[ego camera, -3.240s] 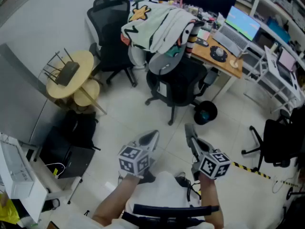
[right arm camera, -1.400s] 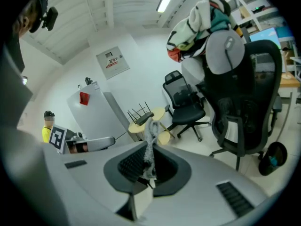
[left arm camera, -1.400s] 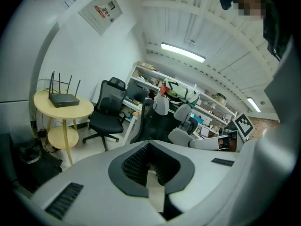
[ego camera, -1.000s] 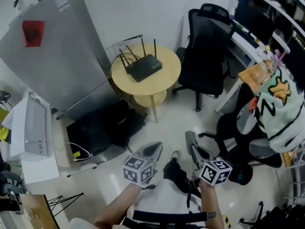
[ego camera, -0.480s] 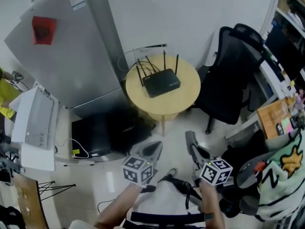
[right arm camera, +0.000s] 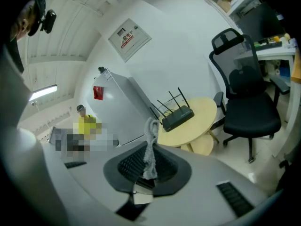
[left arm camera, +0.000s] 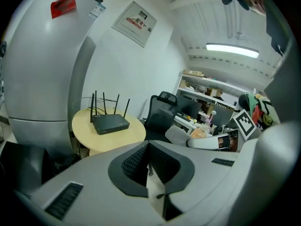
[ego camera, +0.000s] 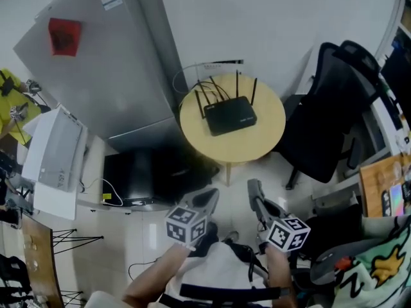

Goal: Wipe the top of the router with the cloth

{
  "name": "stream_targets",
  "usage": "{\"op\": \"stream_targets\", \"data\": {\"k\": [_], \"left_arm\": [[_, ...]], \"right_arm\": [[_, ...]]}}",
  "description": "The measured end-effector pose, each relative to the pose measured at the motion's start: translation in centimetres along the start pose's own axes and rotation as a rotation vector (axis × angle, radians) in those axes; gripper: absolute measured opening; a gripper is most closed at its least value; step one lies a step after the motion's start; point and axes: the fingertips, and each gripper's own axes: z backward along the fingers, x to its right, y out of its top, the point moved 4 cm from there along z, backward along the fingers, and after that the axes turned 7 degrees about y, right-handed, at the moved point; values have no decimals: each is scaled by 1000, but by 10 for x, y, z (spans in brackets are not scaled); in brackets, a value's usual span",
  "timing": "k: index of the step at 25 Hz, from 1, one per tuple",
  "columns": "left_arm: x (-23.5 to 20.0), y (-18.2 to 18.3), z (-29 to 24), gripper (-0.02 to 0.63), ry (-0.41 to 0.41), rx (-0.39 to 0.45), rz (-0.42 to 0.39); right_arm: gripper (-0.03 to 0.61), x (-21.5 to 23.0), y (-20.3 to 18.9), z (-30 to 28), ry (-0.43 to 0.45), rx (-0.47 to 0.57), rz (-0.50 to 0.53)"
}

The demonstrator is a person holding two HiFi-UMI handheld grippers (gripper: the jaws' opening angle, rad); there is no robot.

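Observation:
A black router [ego camera: 230, 115] with several upright antennas lies on a round yellow table [ego camera: 266, 136], a good way ahead of both grippers. Both gripper views show the same router [left arm camera: 110, 123] [right arm camera: 178, 118], small and far off. My right gripper [right arm camera: 149, 149] is shut on a strip of pale grey cloth [right arm camera: 151, 142] that stands up between its jaws. My left gripper [left arm camera: 148, 147] is shut with nothing in it. In the head view the left gripper [ego camera: 207, 199] and right gripper [ego camera: 255, 191] are held low over the floor, near the person's body. The cloth does not show in that view.
A tall grey cabinet [ego camera: 96, 63] stands left of the table, with a black box [ego camera: 138, 178] on the floor below it and a white machine [ego camera: 54, 153] further left. A black office chair [ego camera: 327, 108] stands right of the table. A person in yellow [right arm camera: 87, 126] is far off.
The head view has swung round from the desk and chairs to the round table, which now sits near the middle. Both grippers keep their place in the view and stay shut.

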Motion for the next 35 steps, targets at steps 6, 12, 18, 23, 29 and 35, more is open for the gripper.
{"op": "stream_targets", "data": {"k": [6, 12, 18, 23, 29, 35], "left_arm": [[-21, 15, -38, -2, -3, -15, 24], [-59, 51, -93, -2, -2, -20, 38], [-101, 89, -148, -2, -18, -32, 52], [-146, 110, -184, -2, -5, -47, 84], [-196, 118, -216, -2, 7, -86, 121], [-226, 122, -237, -2, 6, -108, 135]], "right_arm": [[34, 26, 20, -26, -15, -11, -26], [34, 47, 60, -76, -29, -53, 10], [34, 72, 108, -145, -27, -79, 25], [34, 85, 135, -210, -18, -119, 38], [35, 94, 147, -290, -13, -211, 73], [35, 116, 150, -361, -33, -326, 86]]}}
